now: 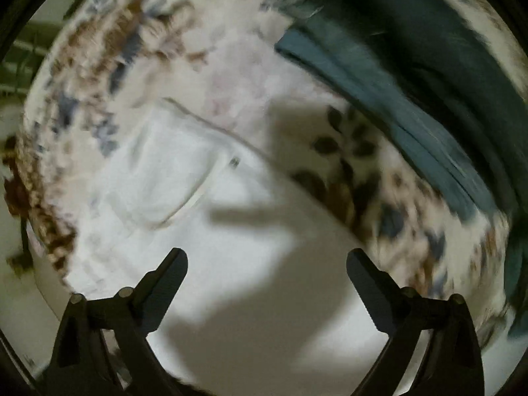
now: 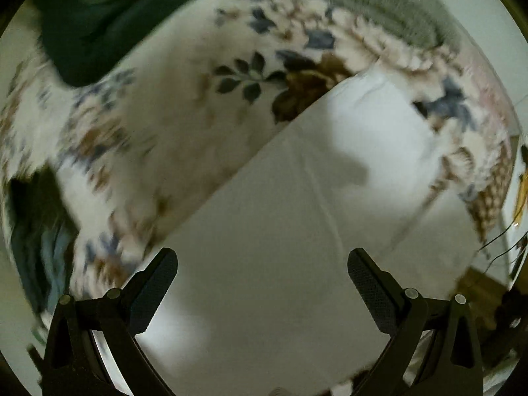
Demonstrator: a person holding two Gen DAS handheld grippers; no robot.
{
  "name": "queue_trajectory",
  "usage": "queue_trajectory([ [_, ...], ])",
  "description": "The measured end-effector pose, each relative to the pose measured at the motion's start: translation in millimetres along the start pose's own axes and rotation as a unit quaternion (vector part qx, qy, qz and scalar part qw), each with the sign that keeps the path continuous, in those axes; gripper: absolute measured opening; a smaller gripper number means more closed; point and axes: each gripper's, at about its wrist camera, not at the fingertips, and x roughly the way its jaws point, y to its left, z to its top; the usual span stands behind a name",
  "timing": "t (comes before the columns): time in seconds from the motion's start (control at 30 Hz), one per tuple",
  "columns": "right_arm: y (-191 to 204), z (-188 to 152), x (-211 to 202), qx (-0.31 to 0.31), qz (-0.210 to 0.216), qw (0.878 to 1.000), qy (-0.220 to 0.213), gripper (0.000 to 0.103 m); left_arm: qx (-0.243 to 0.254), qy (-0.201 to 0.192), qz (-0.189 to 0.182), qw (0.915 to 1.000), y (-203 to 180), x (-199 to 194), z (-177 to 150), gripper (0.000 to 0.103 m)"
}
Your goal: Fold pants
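White pants [image 1: 171, 178] lie flat on a floral blanket [image 1: 109, 39]; a back pocket and a small button show in the left wrist view. My left gripper [image 1: 267, 260] is open and empty, hovering above the pants. In the right wrist view the white pants [image 2: 297, 231] run diagonally across the floral blanket [image 2: 171, 105], with a long seam down the middle. My right gripper [image 2: 263, 260] is open and empty above them. Both views are blurred by motion.
A dark teal folded cloth [image 1: 412, 82] lies on the blanket at the upper right of the left wrist view, and it shows at the upper left of the right wrist view [image 2: 99, 26]. The bed edge, cables and floor [image 2: 508, 231] show at far right.
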Motion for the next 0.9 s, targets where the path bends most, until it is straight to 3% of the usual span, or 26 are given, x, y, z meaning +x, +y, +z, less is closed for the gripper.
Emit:
queue_trajectory([
  [0.07, 0, 18, 30, 0.027, 0.002, 1.0, 0.009, 0.103, -0.011, 0.012, 0.0, 0.9999, -5, 26, 16, 0.087],
  [0.13, -1, 36, 62, 0.056, 0.0, 0.998, 0.019, 0.103, -0.012, 0.023, 0.011, 0.9996, -8, 48, 23, 0.06],
  [0.27, -6, 57, 102, 0.083, -0.016, 0.996, 0.026, 0.099, -0.004, -0.013, 0.011, 0.9998, -11, 54, 17, 0.04],
  [0.3, -7, 59, 107, 0.082, -0.021, 0.996, 0.024, 0.087, 0.005, -0.027, -0.001, 0.9996, -12, 50, 15, 0.017],
  [0.33, -8, 59, 108, 0.078, -0.027, 0.996, 0.019, 0.059, 0.015, -0.042, -0.003, 0.999, -13, 45, 12, 0.001],
  [0.37, -12, 59, 106, 0.075, -0.031, 0.997, 0.007, 0.042, 0.024, -0.054, -0.02, 0.998, -12, 36, 6, 0.001],
  [0.4, -15, 58, 100, 0.068, -0.019, 0.998, -0.007, 0.014, 0.03, -0.063, -0.026, 0.9972, -11, 27, 0, 0.001],
  [0.43, -16, 58, 98, 0.062, -0.012, 0.998, -0.012, 0.008, 0.036, -0.073, -0.033, 0.9962, -9, 18, -5, 0.0],
  [0.63, -34, 38, 41, 0.039, 0.068, 0.995, -0.058, 0.007, 0.055, -0.125, -0.081, 0.9873, 13, -44, -48, 0.0],
  [0.73, -42, 19, 3, 0.024, 0.112, 0.99, -0.082, 0.007, 0.055, -0.168, -0.119, 0.977, 39, -86, -68, 0.0],
  [0.8, -51, 3, -29, 0.01, 0.148, 0.983, -0.105, 0.007, 0.049, -0.19, -0.143, 0.9701, 59, -104, -60, 0.0],
  [0.9, -88, -29, -71, -0.005, 0.181, 0.976, -0.122, 0.006, 0.047, -0.217, -0.169, 0.9603, 82, -122, -70, 0.0],
])
